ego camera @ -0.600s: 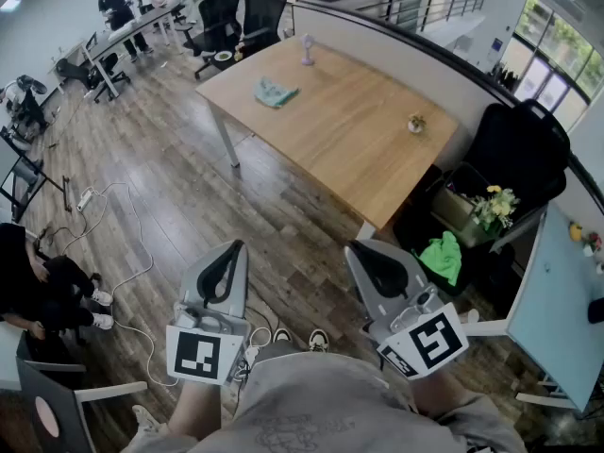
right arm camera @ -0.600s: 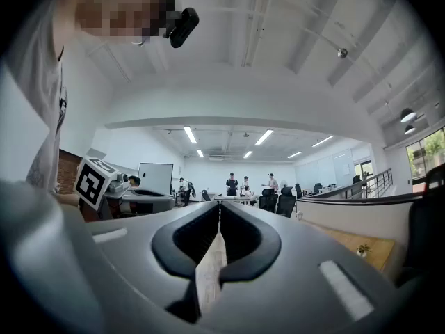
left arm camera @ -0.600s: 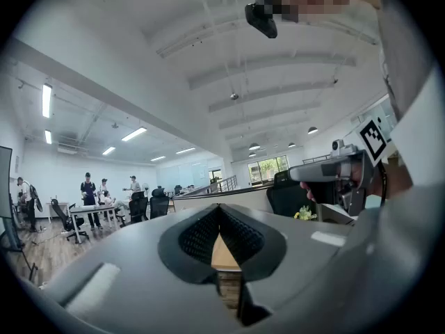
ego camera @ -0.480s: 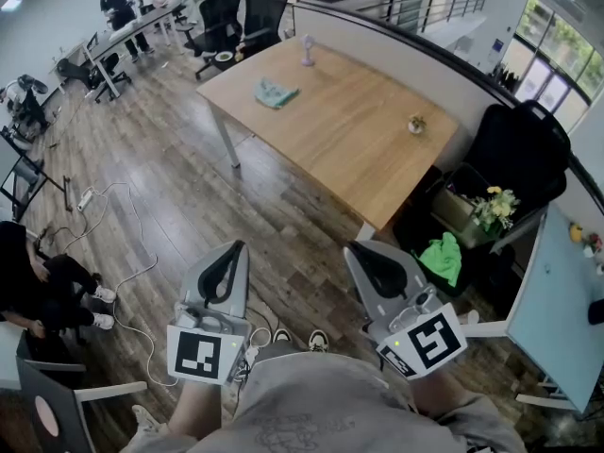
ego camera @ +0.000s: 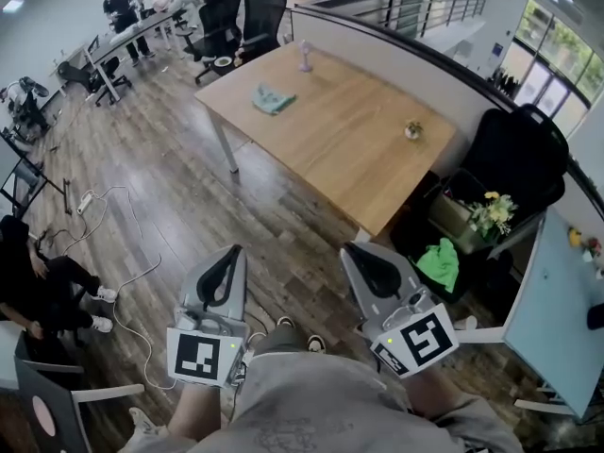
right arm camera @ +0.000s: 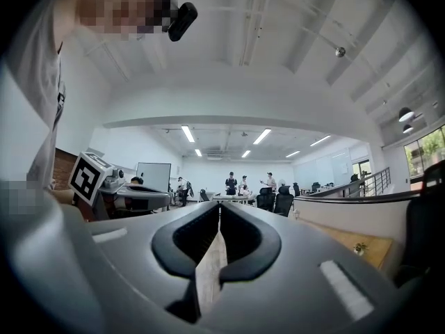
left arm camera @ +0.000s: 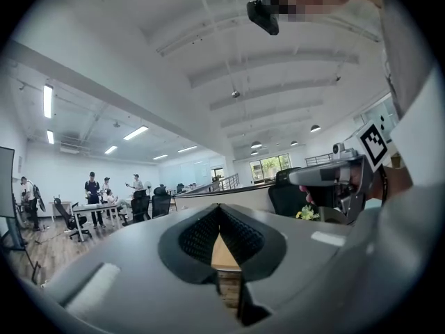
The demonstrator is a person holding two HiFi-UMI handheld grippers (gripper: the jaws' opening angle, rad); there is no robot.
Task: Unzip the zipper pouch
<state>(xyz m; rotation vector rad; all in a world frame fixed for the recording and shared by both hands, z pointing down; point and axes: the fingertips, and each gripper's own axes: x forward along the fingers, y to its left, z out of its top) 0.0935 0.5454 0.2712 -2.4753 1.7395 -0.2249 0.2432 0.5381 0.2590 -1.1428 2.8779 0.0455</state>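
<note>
A teal pouch (ego camera: 273, 99) lies flat on the far left part of the wooden table (ego camera: 349, 140), far ahead of both grippers. My left gripper (ego camera: 233, 250) is held close in front of the person's body, level, its jaws shut with nothing between them. My right gripper (ego camera: 347, 250) sits beside it, also shut and holding nothing. In the left gripper view the left gripper (left arm camera: 218, 208) shows closed pads, with the right gripper (left arm camera: 334, 179) off to the right. The right gripper view shows the right gripper (right arm camera: 220, 206) shut and the left gripper (right arm camera: 104, 186) at the left.
A small potted plant (ego camera: 412, 130) and a small pale object (ego camera: 305, 55) stand on the table. Black office chairs (ego camera: 243, 15) are behind it. A black armchair (ego camera: 519, 159), flowers (ego camera: 491, 210) and a green cloth (ego camera: 436, 260) are at the right. Cables (ego camera: 123, 253) trail on the floor.
The head view has shifted slightly, so the table sits a bit further left and the grippers a bit lower. Both grippers stay shut near the body.
</note>
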